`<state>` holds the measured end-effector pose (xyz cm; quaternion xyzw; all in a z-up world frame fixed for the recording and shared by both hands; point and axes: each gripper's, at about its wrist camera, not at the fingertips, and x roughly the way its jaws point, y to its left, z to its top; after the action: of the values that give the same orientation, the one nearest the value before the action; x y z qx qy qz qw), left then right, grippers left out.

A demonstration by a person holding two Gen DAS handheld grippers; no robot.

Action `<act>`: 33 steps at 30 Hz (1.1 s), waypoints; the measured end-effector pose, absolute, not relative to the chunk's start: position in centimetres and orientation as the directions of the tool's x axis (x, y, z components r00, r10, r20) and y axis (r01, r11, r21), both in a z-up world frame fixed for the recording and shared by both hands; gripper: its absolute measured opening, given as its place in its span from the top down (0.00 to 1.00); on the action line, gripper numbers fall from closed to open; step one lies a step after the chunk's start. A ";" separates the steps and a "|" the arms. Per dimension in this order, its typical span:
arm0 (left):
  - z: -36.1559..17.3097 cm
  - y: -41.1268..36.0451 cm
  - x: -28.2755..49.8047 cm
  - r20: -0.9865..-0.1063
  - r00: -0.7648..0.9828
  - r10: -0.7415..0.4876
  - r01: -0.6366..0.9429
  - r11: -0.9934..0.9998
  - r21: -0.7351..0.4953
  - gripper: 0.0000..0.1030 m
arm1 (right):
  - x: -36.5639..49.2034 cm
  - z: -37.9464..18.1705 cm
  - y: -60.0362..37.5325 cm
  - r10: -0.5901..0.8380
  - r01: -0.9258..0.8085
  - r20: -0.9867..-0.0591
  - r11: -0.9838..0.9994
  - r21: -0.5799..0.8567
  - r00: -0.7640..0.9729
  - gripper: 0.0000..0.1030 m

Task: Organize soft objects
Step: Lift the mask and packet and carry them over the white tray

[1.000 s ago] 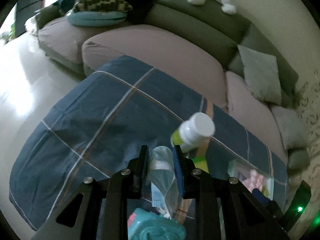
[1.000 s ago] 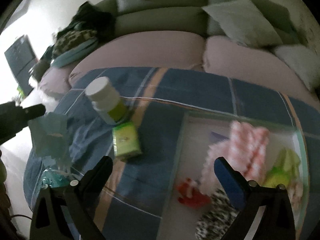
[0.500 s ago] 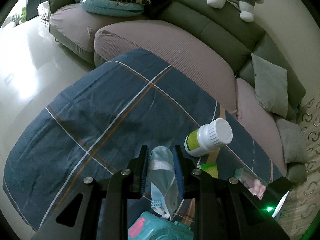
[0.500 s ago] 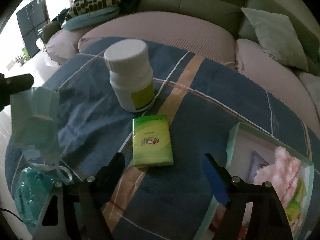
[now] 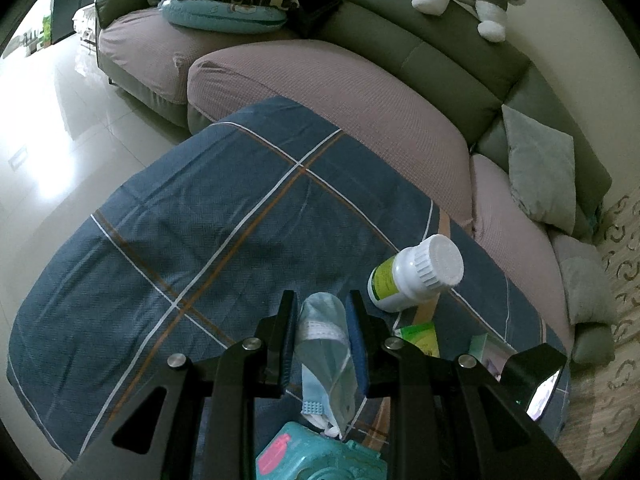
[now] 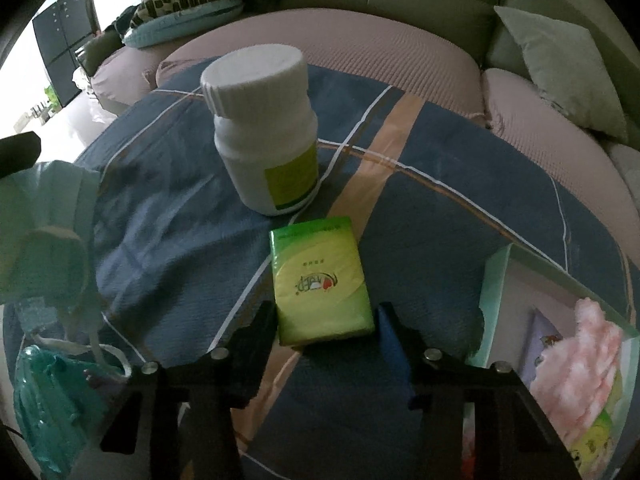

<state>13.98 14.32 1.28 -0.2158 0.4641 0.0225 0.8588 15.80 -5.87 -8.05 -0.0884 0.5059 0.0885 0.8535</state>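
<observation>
Blue checked cloth (image 5: 208,240) covers the surface. My left gripper (image 5: 323,316) pinches a face mask (image 5: 326,344); right gripper (image 6: 326,320) fingers have just been closing around the tissue pack (image 6: 320,280), not yet gripping. Box (image 6: 496,280) already holds soft toys.

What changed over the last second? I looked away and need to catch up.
The right tool came down over the green tissue pack, its jaws closing in to flank it; pad contact isn't clear. The left tool stayed clamped on the blue face mask. The white bottle and the box stayed put.
</observation>
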 end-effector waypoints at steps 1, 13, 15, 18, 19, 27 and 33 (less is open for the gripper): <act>1.3 14.3 14.0 -0.807 0.568 -0.162 -0.238 0.907 -0.349 0.75 | 15.8 -8.0 -5.9 0.062 -0.240 -0.879 0.969 -0.061 0.473 0.50; 1.2 13.8 14.1 -0.811 0.559 -0.173 -0.219 0.913 -0.345 0.75 | 14.5 -7.8 -7.2 0.059 -0.186 -0.879 0.982 -0.034 0.472 0.50; 1.3 13.5 14.2 -0.810 0.559 -0.177 -0.211 0.915 -0.345 0.75 | 14.1 -7.6 -7.6 0.059 -0.172 -0.878 0.985 -0.027 0.475 0.50; 1.5 13.1 14.2 -0.809 0.560 -0.176 -0.200 0.919 -0.339 0.75 | 13.5 -7.2 -8.0 0.066 -0.158 -0.874 0.987 -0.013 0.482 0.50; 1.6 13.0 14.1 -0.809 0.562 -0.176 -0.198 0.920 -0.337 0.75 | 13.3 -6.9 -8.1 0.068 -0.157 -0.871 0.988 -0.010 0.486 0.50; 2.8 12.4 13.5 -0.794 0.584 -0.167 -0.183 0.926 -0.329 0.75 | 11.7 -5.1 -9.2 0.084 -0.138 -0.851 0.990 0.014 0.519 0.51; 4.2 11.7 12.7 -0.777 0.610 -0.158 -0.165 0.933 -0.319 0.75 | 10.2 -3.2 -10.1 0.093 -0.118 -0.825 0.992 0.032 0.558 0.51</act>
<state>12.74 11.69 4.20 -0.1827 0.4417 0.0018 0.8784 10.15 -10.11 -3.24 -0.0133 0.4663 0.0599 0.8825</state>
